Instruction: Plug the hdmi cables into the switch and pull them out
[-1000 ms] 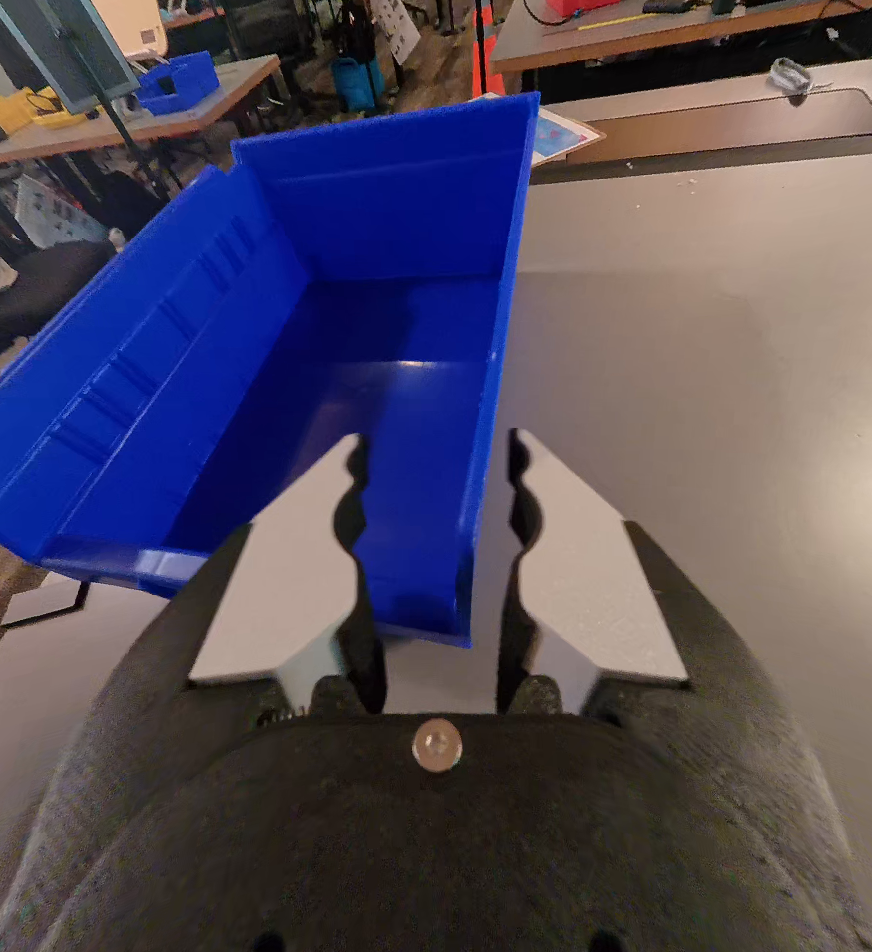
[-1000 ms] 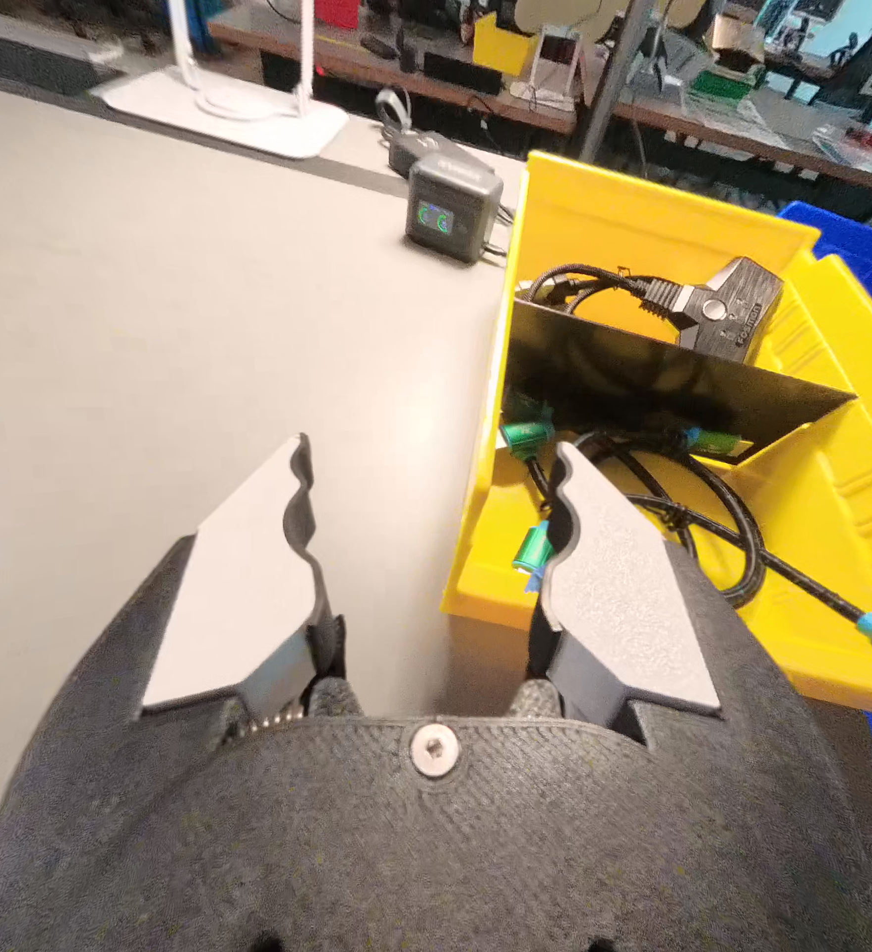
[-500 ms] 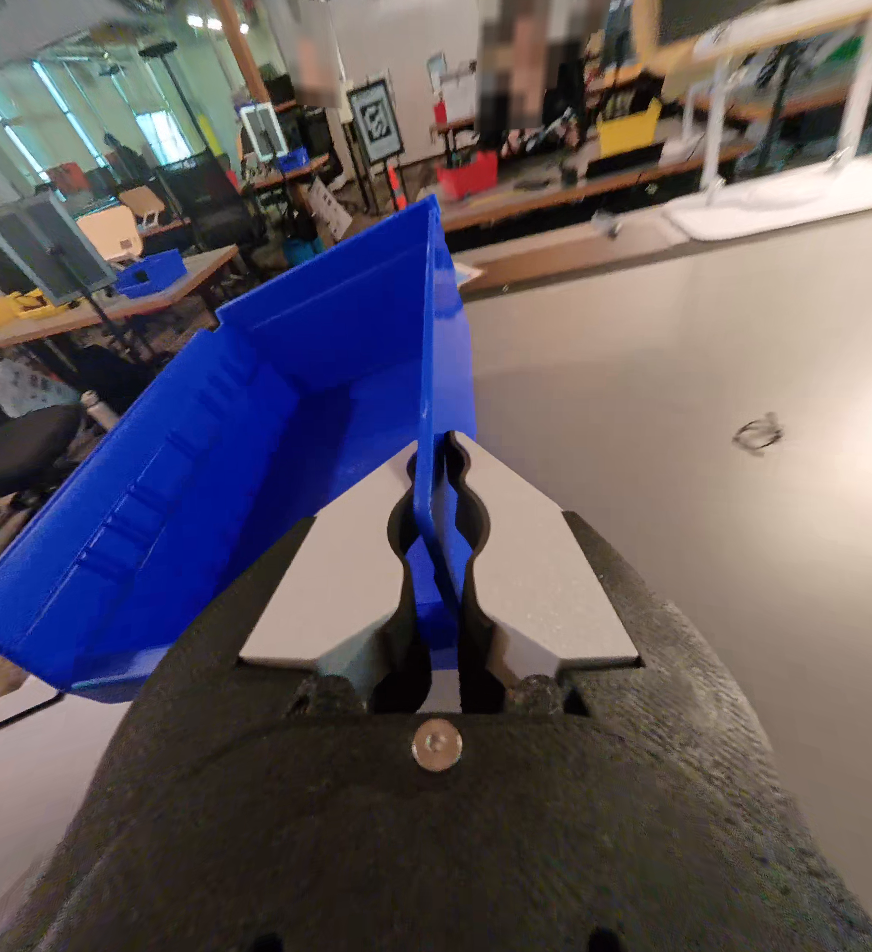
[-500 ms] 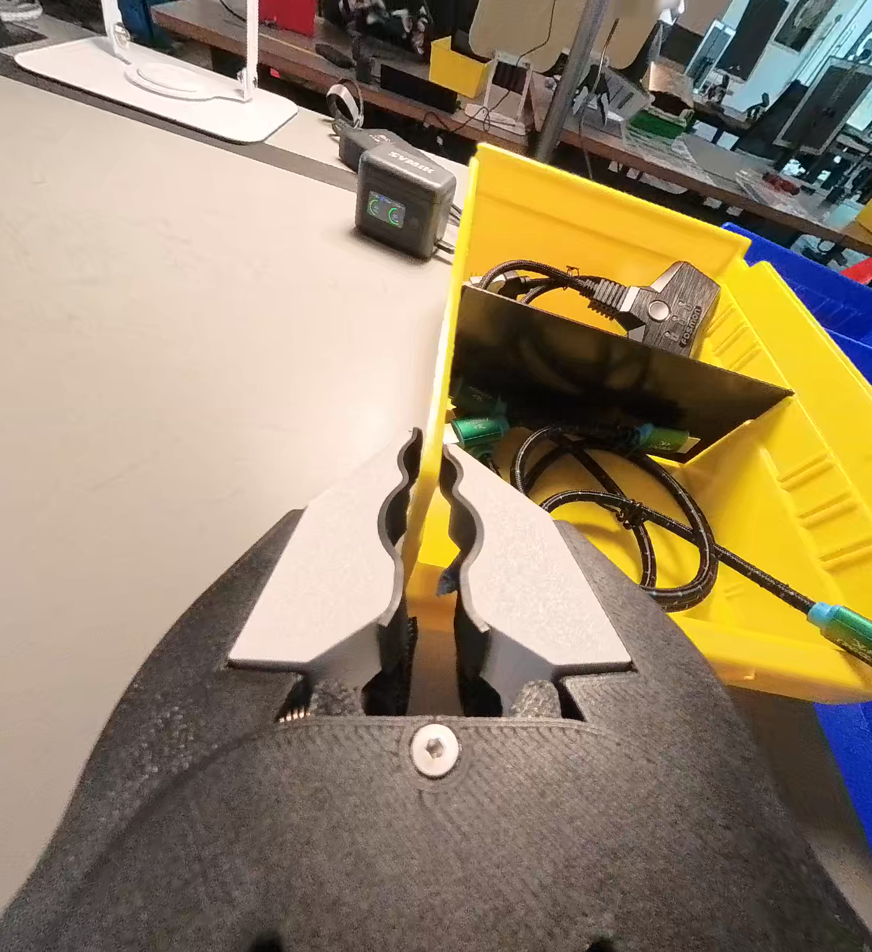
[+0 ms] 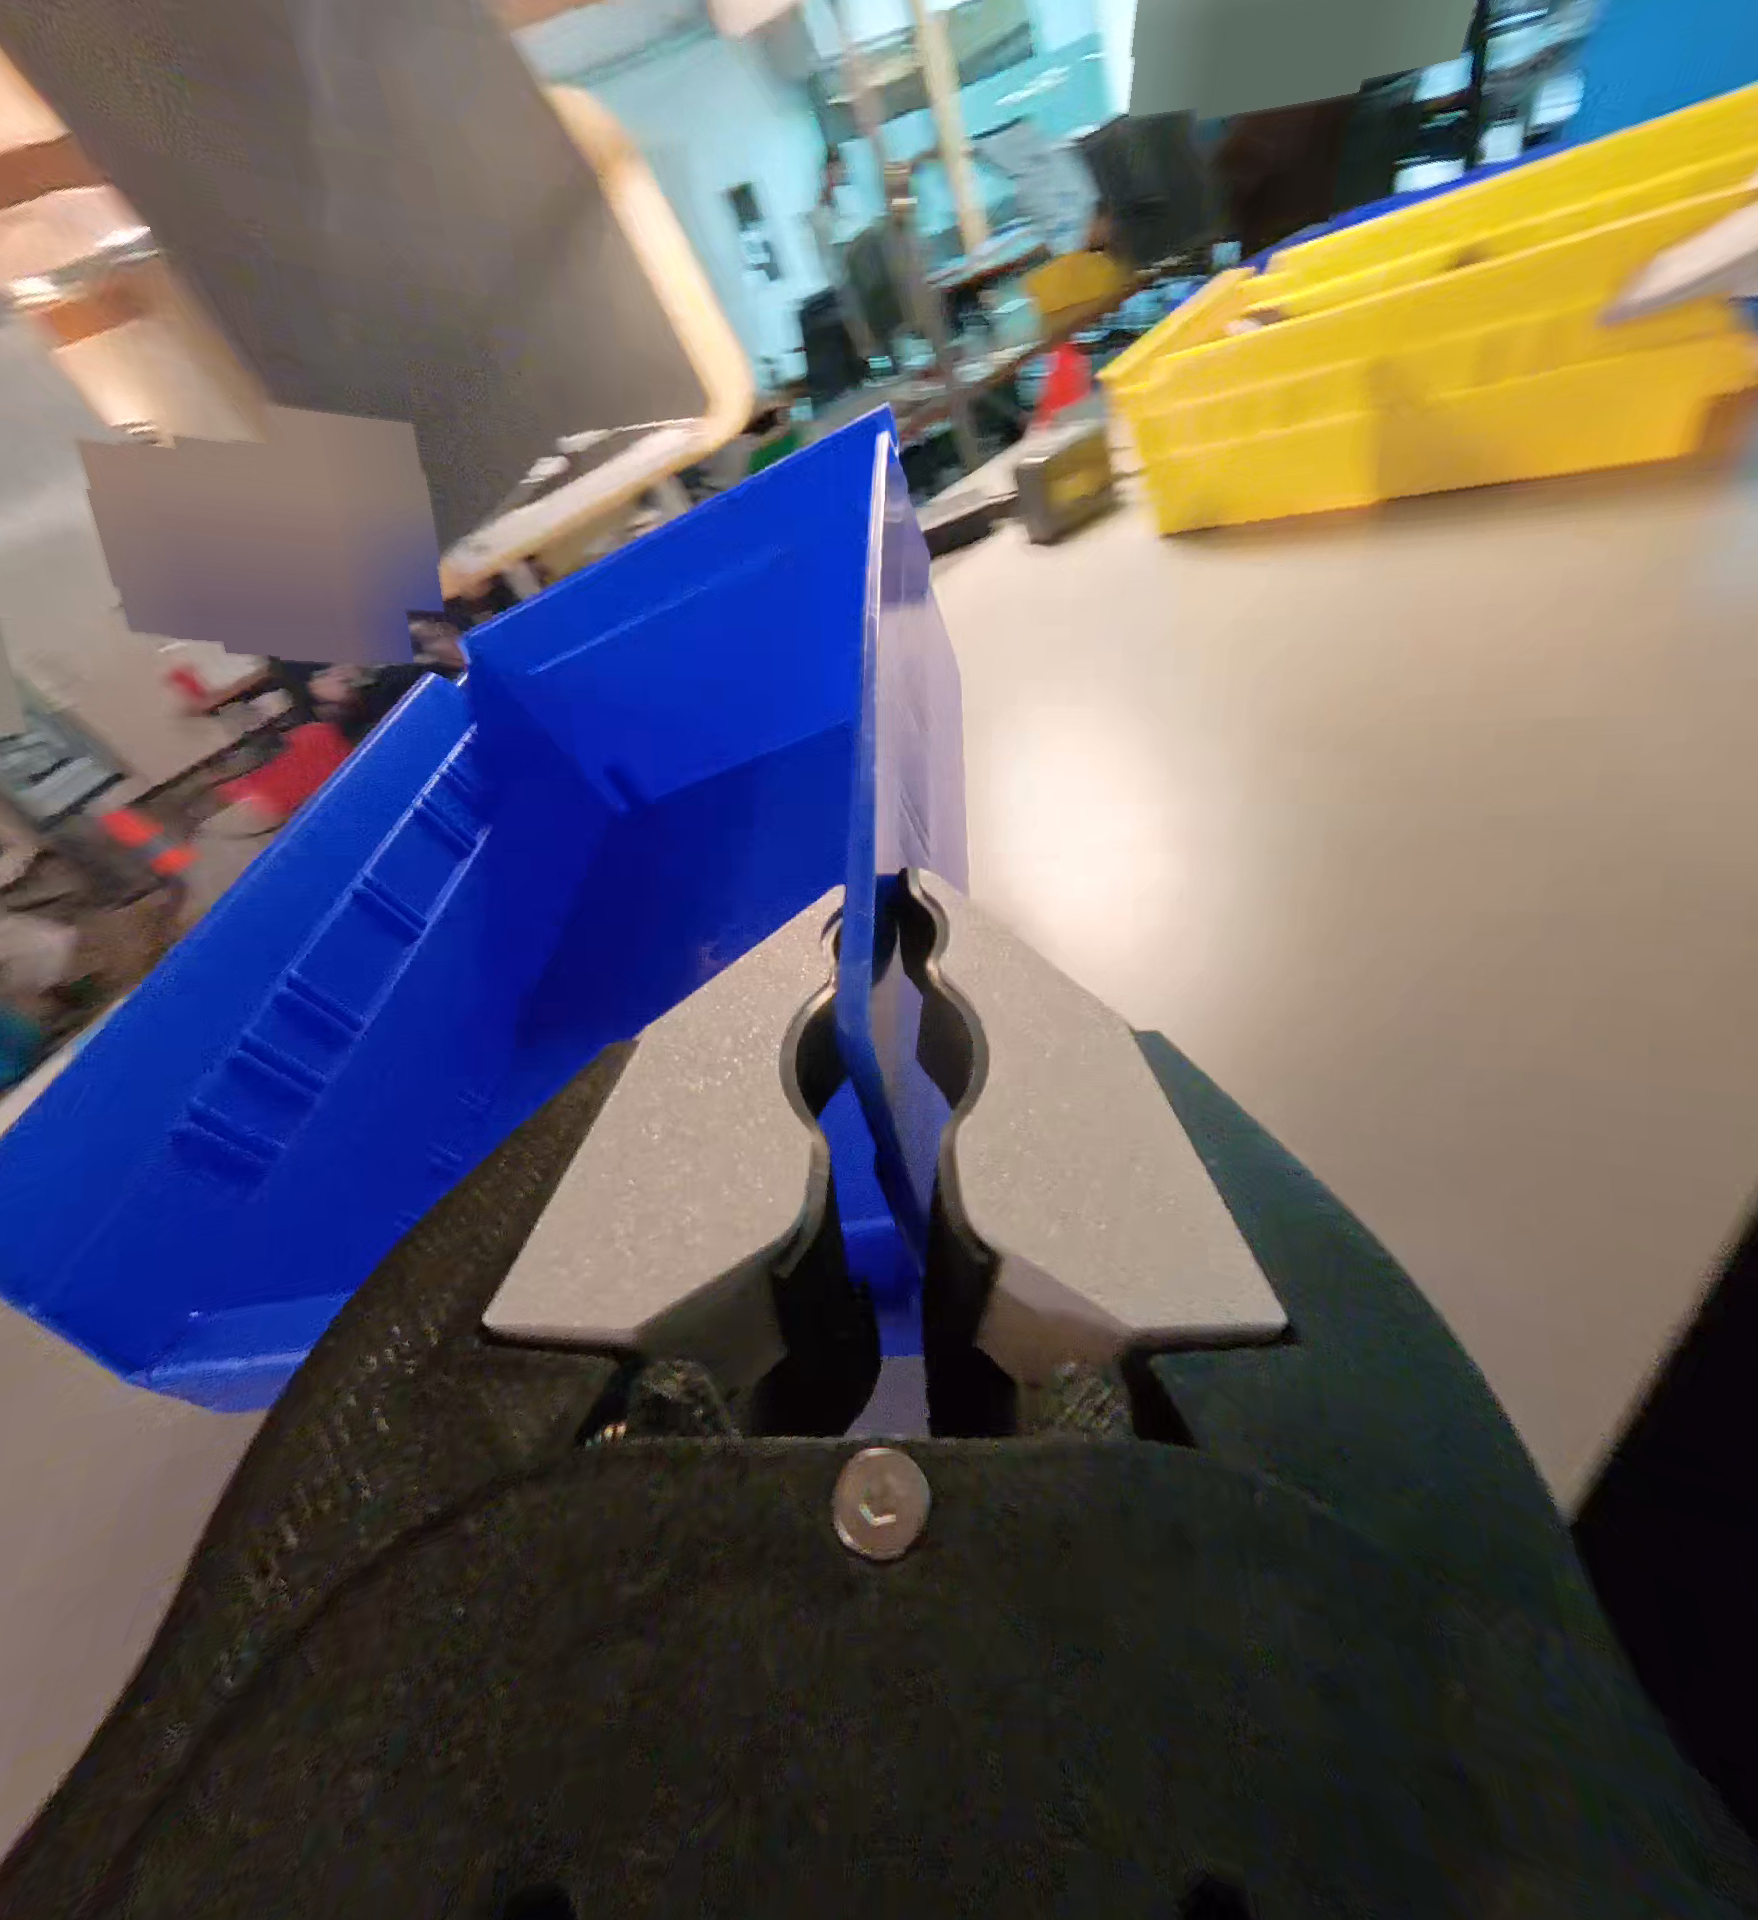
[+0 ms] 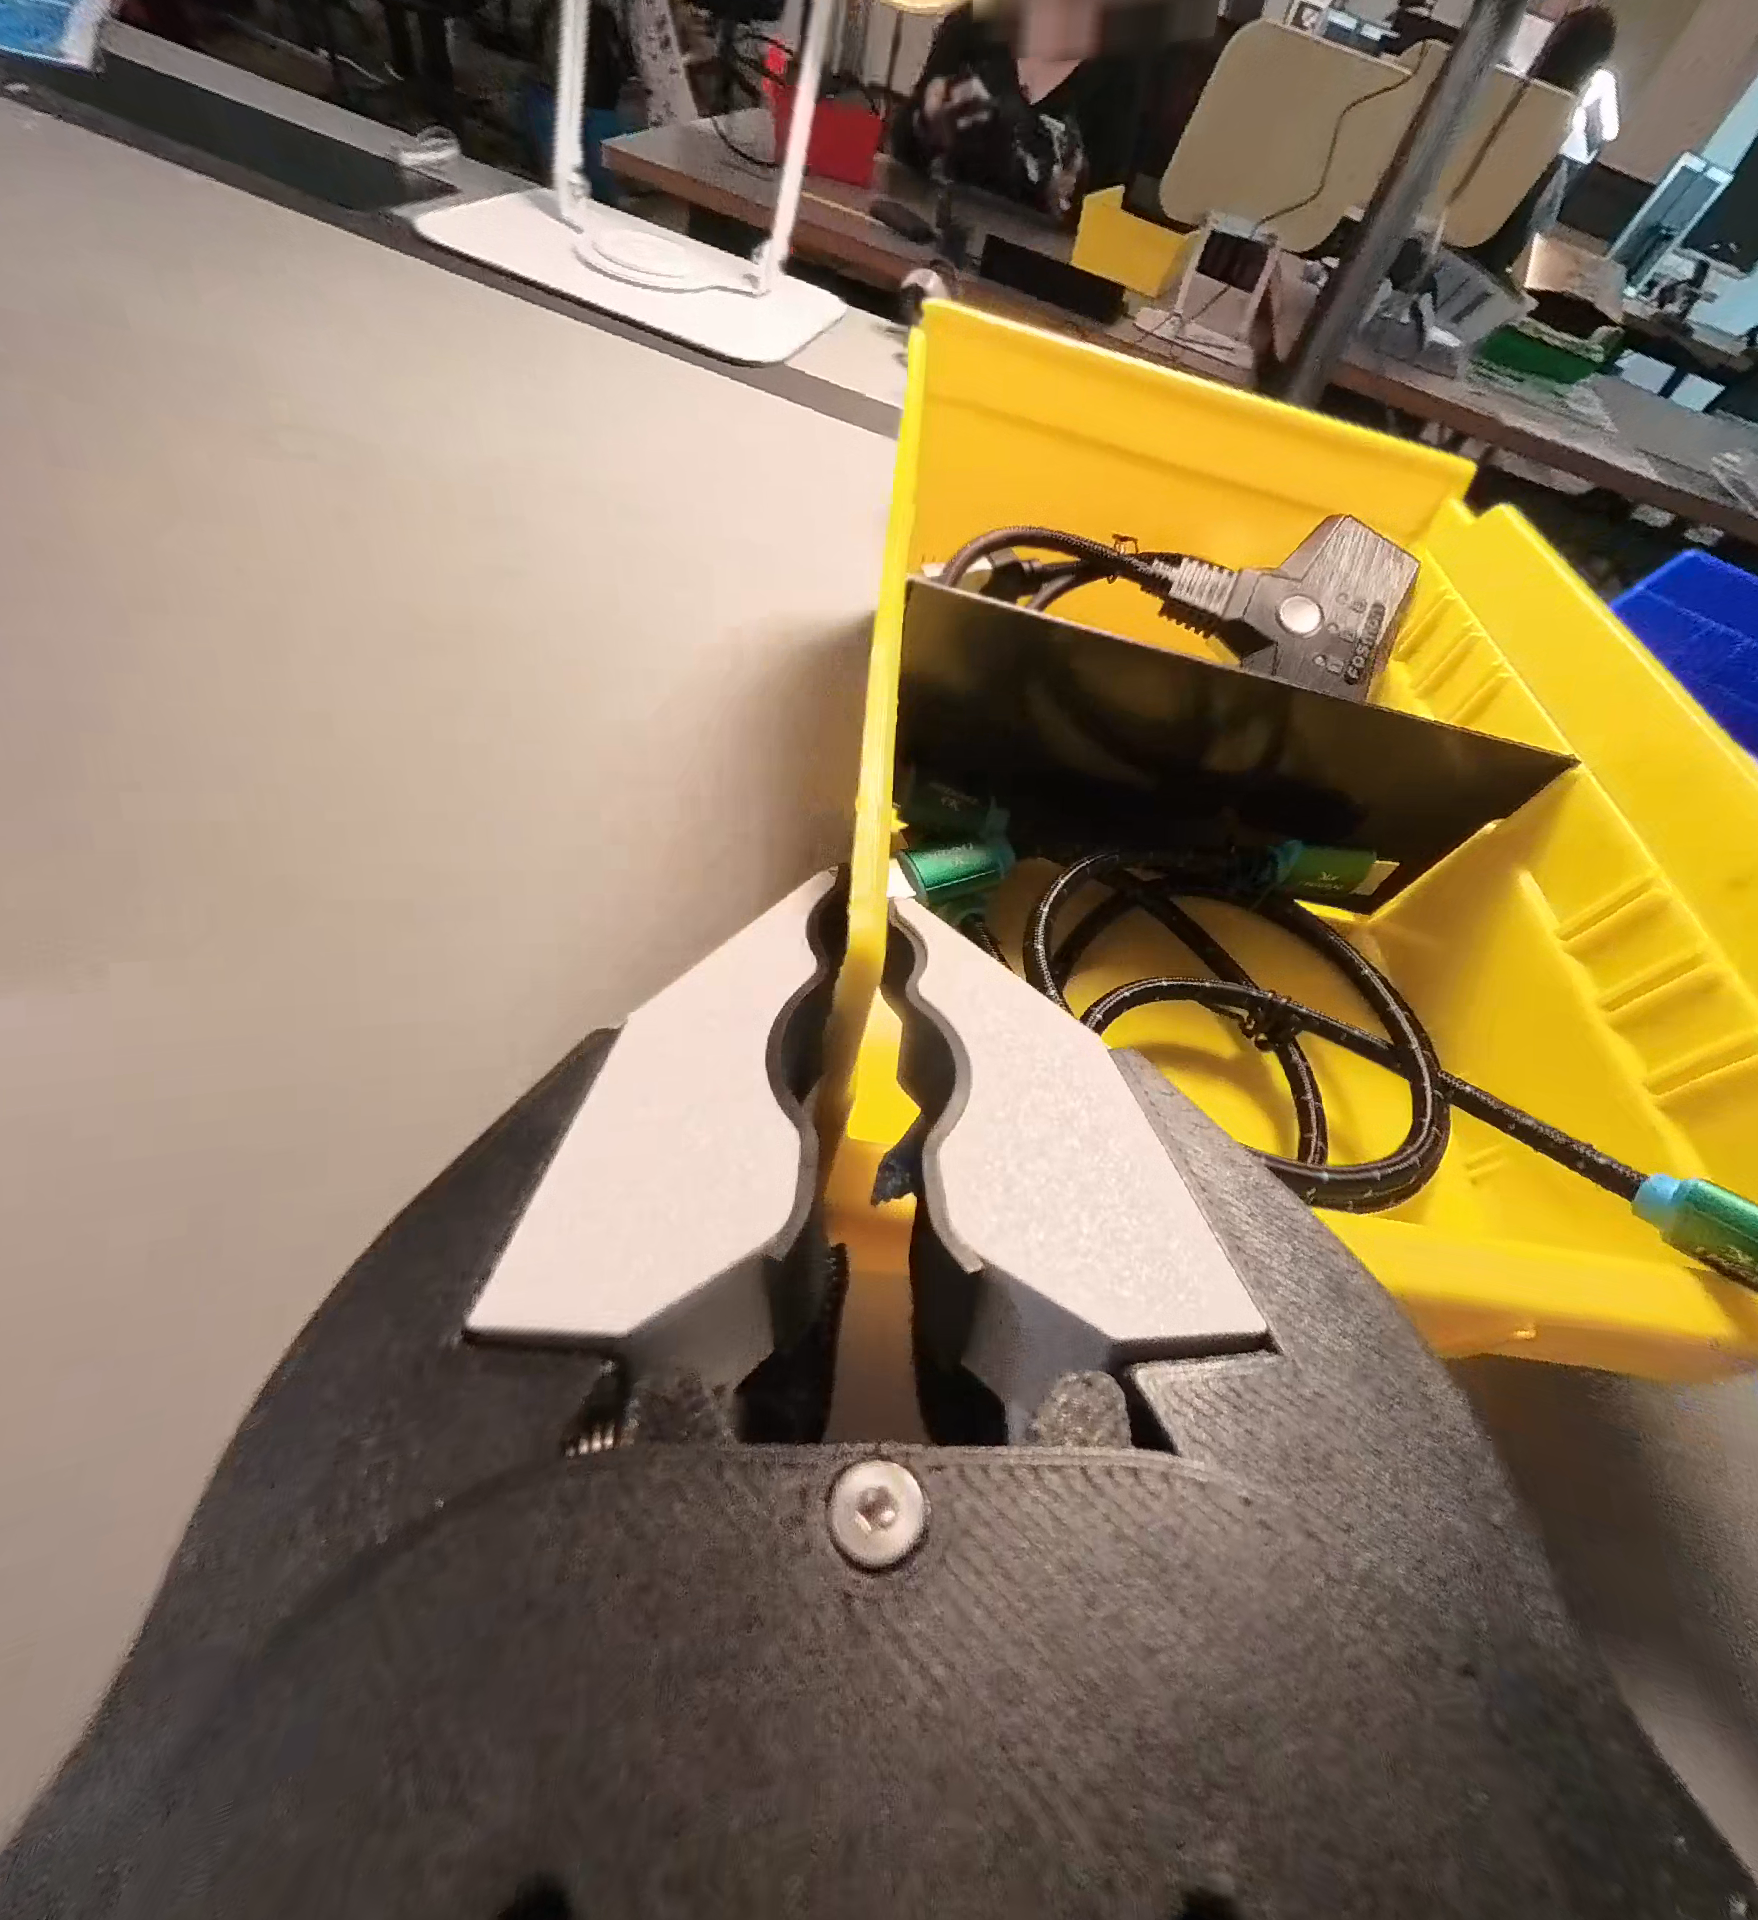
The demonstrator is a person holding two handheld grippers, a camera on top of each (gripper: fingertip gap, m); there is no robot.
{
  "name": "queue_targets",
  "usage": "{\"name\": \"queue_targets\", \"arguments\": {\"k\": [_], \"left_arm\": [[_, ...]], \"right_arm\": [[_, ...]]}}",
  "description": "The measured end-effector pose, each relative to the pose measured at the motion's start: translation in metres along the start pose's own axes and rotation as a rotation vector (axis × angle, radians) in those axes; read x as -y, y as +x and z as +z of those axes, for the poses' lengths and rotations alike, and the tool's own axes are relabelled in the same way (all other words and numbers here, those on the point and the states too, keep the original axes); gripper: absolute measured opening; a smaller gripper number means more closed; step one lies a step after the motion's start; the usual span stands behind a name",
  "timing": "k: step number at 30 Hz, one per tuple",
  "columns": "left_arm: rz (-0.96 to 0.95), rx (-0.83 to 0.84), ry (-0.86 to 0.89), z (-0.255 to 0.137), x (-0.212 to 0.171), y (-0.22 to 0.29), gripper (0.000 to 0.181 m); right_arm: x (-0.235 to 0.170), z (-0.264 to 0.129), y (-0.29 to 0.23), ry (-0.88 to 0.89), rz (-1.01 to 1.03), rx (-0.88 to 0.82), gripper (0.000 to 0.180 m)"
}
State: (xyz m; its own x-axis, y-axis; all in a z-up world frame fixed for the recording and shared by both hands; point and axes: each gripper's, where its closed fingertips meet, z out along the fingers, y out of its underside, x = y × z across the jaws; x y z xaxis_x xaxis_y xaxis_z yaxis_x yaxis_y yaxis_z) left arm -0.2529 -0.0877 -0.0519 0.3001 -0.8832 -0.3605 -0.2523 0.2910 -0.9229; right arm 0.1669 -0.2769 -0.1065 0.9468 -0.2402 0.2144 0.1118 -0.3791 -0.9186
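My left gripper [image 5: 880, 914] is shut on the right side wall of an empty blue bin [image 5: 584, 894], which is tilted and lifted off the grey table [image 5: 1374, 831]. My right gripper [image 6: 867, 925] is shut on the left side wall of a yellow bin [image 6: 1114, 457]. That bin holds a black HDMI switch [image 6: 1342, 613] behind a black divider [image 6: 1166, 748], and black braided HDMI cables [image 6: 1301, 1049] with green plugs [image 6: 958, 868] in front of it. One green plug [image 6: 1737, 1242] hangs over the bin's front edge. The yellow bin also shows far right in the left wrist view [image 5: 1426, 405].
A white lamp base [image 6: 636, 270] stands at the back of the table. A blue bin [image 6: 1748, 665] sits to the right of the yellow one. A small grey box [image 5: 1062, 478] lies next to the yellow bin. Other workbenches and a person fill the background.
Both grippers closed, each on its bin wall. The left one has since swung to the right with the blue bin lifted and tilted. The right one has dragged the yellow bin and turned slightly.
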Motion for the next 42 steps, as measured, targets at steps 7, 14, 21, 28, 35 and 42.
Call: {"name": "queue_targets", "arguments": {"k": [7,14,21,28,35,42], "left_arm": [[0.091,-0.426,0.038,-0.014,0.001,0.094,0.003],[-0.009,-0.800,0.118,-0.065,0.012,0.135,0.003],[-0.039,-0.991,0.085,-0.078,0.008,0.157,0.004],[-0.165,-0.995,0.164,-0.071,0.026,0.154,0.013],[-0.439,-0.498,0.247,-0.042,0.075,0.019,0.047],[-0.739,-0.336,-0.305,0.148,0.009,-0.055,0.075]], "right_arm": [[0.009,-0.014,-0.054,0.046,-0.058,0.240,0.004],[0.024,-0.018,-0.108,0.097,-0.125,0.541,0.005],[0.042,0.016,-0.153,0.125,-0.193,0.837,0.005],[0.083,0.050,-0.146,0.171,-0.054,0.924,0.013],[0.126,-0.010,-0.112,0.200,0.152,0.867,0.048],[0.057,-0.008,-0.180,-0.259,0.037,0.778,0.080]]}}
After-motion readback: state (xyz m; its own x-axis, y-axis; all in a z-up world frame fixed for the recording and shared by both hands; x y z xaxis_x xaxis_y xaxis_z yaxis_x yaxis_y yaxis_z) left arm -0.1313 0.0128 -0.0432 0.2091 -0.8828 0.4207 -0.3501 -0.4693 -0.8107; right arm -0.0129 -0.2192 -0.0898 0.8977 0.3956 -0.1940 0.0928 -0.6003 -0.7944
